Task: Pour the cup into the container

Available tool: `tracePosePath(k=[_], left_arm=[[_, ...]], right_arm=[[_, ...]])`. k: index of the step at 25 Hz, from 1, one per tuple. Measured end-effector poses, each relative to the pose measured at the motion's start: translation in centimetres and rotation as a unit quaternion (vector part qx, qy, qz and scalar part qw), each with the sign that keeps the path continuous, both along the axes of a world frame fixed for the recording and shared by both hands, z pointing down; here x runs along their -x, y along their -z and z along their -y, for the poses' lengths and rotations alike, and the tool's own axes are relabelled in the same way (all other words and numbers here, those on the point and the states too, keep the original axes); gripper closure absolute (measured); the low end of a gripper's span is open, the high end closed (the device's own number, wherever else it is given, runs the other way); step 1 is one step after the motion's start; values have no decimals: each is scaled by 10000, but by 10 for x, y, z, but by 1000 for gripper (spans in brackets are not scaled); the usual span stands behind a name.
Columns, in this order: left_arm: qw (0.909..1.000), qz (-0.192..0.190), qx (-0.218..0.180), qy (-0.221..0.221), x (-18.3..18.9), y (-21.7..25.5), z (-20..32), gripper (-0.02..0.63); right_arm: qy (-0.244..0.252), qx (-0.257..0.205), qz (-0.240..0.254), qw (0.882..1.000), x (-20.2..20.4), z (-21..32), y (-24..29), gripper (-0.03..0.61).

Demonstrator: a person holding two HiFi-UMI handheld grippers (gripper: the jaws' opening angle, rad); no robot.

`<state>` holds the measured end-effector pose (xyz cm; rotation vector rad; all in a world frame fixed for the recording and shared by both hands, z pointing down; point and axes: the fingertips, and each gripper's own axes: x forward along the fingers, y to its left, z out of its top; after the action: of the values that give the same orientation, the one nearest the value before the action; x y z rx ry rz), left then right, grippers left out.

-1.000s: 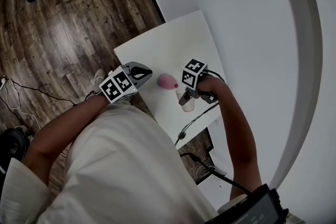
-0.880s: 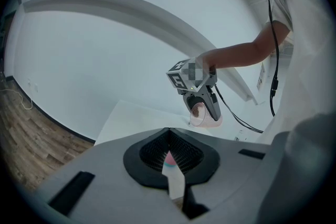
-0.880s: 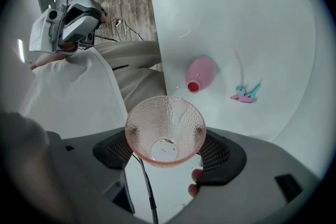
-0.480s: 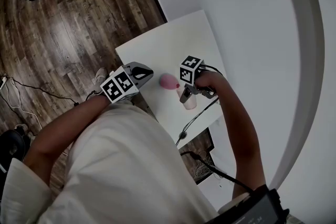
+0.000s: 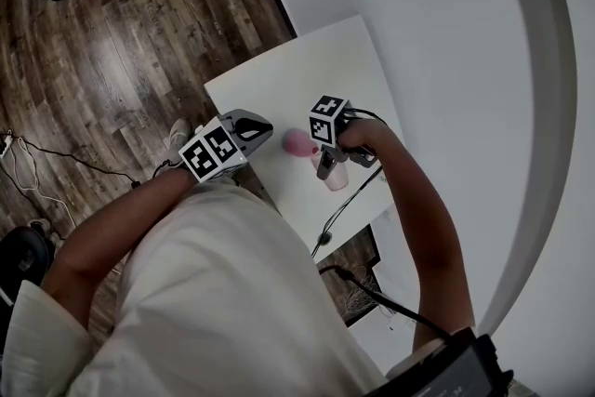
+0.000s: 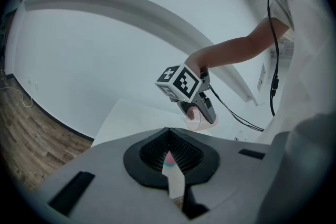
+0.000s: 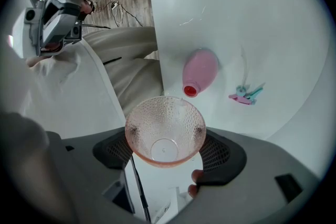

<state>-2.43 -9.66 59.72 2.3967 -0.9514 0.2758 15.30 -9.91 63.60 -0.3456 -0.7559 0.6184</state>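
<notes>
My right gripper point(image 7: 166, 136) is shut on a clear pink dimpled cup point(image 7: 165, 129), pads on both its sides, mouth facing the camera; I see nothing inside it. Just beyond the cup, a pink rounded container point(image 7: 201, 70) with a red mouth rests on the white table point(image 7: 226, 13). In the head view the cup point(image 5: 337, 177) hangs close beside the container point(image 5: 297, 142), under the right gripper's marker cube point(image 5: 327, 119). My left gripper point(image 6: 168, 136) is shut and empty, held at the table's left edge point(image 5: 253, 131). It looks at the tilted cup point(image 6: 194, 118).
Small pink and teal pieces point(image 7: 245, 94) lie on the table to the right of the container. A black cable point(image 5: 346, 211) hangs over the table's near edge. Wooden floor point(image 5: 121, 42) lies left of the table, a white wall point(image 5: 437, 23) behind it.
The right gripper has tipped with the cup, and its marker cube has shifted toward the pink container. The left gripper has stayed where it was.
</notes>
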Motion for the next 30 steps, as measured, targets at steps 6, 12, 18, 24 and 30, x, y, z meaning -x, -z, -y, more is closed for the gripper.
tracePosePath(k=[6,12,18,24,30], left_arm=[[10000,20,39,-12,-1,0,-3,603],[9998,74,168,-93,10,0,-2,603],[9988,262,341,-217,6,-1,10,603],[9982,455,386,-32,-13,-12,-4,603],[9965,691,470,-54,-29,-11,-20,603]], right_arm=[[136,99,-129,9998,0,-3,-4,204],[-333,-8,337,9989,18,2,-5,204],[-1396,-751,1794,9709,16,14,14,204],[-1982,-2620,3302,8849,-46,22,4,204],[-2826,-4425,4029,7496,-98,22,-59,204]])
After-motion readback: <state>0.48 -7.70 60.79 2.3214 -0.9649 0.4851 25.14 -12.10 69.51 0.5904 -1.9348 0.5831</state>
